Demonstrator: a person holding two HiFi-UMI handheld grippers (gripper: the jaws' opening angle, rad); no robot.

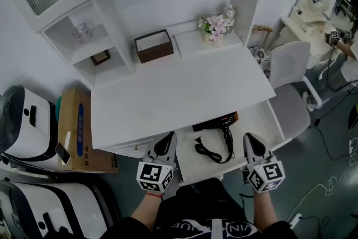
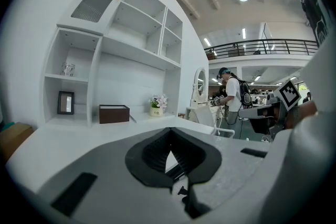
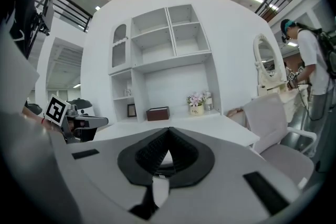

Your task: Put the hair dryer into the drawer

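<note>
hair dryer (image 1: 222, 123) in open drawer (image 1: 256, 119), my 12 o'clock | left gripper (image 1: 166, 141), right gripper (image 1: 251, 141) pressed together, empty | i judge only closing left

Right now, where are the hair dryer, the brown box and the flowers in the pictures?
hair dryer (image 1: 221, 122): head view, on its barrel.
brown box (image 1: 156, 52): head view, on its front wall.
flowers (image 1: 216, 24): head view, on the pink blossoms.

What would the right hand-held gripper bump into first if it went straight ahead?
Probably the white desk top; the right hand-held gripper aims low across it, toward the brown box. Depth is unclear.
</note>
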